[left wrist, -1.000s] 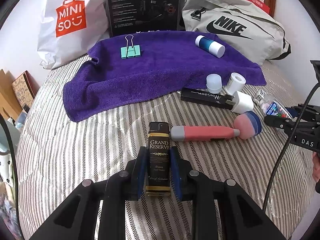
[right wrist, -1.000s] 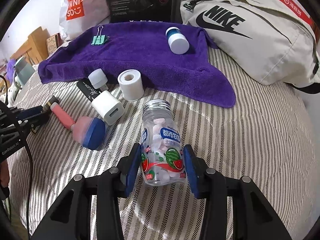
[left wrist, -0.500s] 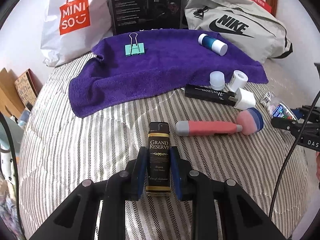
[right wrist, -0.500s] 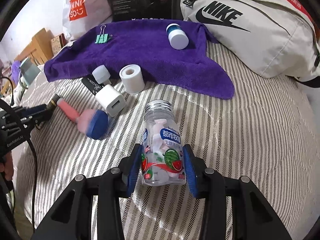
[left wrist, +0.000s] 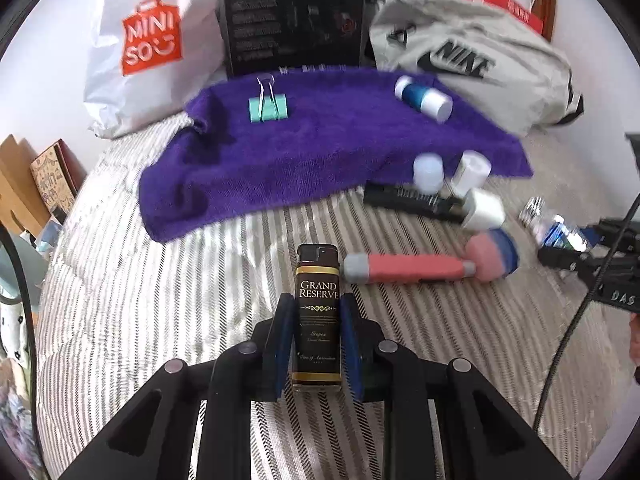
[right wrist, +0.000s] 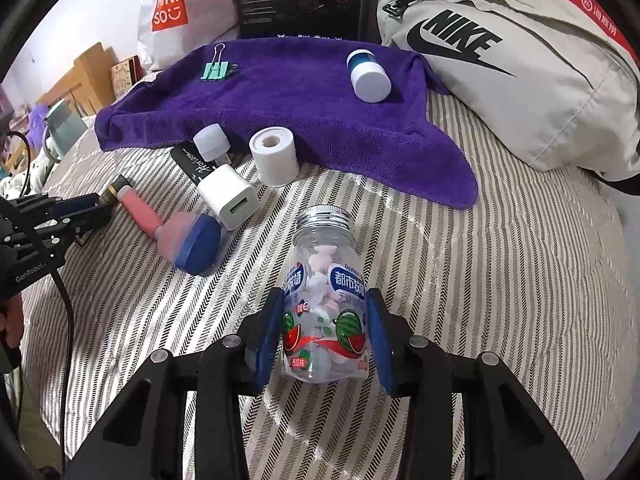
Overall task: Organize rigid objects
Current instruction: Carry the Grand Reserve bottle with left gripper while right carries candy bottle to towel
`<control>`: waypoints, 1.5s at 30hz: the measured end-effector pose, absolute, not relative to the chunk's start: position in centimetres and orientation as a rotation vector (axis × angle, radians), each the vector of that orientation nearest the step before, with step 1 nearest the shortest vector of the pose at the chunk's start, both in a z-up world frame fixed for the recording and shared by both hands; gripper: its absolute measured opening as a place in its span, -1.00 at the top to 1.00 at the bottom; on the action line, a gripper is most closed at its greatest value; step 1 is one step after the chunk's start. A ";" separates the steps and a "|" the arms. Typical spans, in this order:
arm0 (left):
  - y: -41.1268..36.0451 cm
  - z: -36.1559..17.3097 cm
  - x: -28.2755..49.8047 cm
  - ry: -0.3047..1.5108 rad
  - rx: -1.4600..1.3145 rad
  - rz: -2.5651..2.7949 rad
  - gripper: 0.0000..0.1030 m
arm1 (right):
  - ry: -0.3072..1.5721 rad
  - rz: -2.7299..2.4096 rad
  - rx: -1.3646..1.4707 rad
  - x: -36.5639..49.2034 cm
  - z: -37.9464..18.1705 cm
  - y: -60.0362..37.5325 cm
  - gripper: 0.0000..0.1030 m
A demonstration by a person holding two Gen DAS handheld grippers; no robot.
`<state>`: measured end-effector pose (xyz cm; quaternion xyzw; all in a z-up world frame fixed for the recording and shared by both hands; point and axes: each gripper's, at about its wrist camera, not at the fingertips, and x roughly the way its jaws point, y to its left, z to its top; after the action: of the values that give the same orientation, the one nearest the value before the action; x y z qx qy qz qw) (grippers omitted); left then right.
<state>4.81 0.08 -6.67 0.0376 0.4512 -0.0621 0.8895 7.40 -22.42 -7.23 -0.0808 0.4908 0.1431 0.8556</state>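
My left gripper [left wrist: 318, 312] is shut on a black Grand Reserve lighter [left wrist: 318, 316], held above the striped bedcover. My right gripper [right wrist: 325, 316] is shut on a clear candy bottle [right wrist: 326, 300] with a silver lid and watermelon label. A purple towel [left wrist: 320, 152] lies farther back with a teal binder clip [left wrist: 268, 108] and a blue-and-white jar [left wrist: 422, 98] on it. Between the grippers lie a pink brush with a blue head [left wrist: 432, 266], a white charger cube [right wrist: 228, 196], a black pen case [left wrist: 412, 202], a white roll [right wrist: 274, 154] and a small translucent cap [right wrist: 210, 140].
A white Miniso bag [left wrist: 148, 48], a black box [left wrist: 294, 16] and a grey Nike bag [right wrist: 512, 68] line the back of the bed. Cardboard and clutter stand off the bed's left edge [left wrist: 24, 184]. A black cable [left wrist: 576, 312] hangs at the right of the left wrist view.
Both views have pulled back and up a little from the bed, with the lighter and the candy bottle still clamped. The other objects lie where they were.
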 end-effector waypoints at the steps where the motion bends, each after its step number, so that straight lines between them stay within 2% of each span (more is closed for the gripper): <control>1: 0.2 -6.4 4.8 0.938 0.074 -0.134 0.56 | 1.030 0.302 -0.163 7.3 -7.1 -22.6 0.21; 27: 1.8 -2.1 7.9 0.903 0.022 -0.139 0.56 | 0.970 0.368 -0.110 9.0 -2.4 -22.2 0.21; 36: 2.6 -0.9 11.9 0.896 0.033 -0.122 0.56 | 0.932 0.397 -0.115 13.2 -0.4 -21.2 0.21; 45: 3.4 -1.3 16.1 0.909 0.027 -0.121 0.56 | 0.972 0.376 -0.141 19.6 -1.8 -20.8 0.21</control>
<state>16.14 3.40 -1.25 0.0132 0.4387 -0.0584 0.8966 19.59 -20.75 -1.75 -0.0673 0.4639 0.1793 0.8650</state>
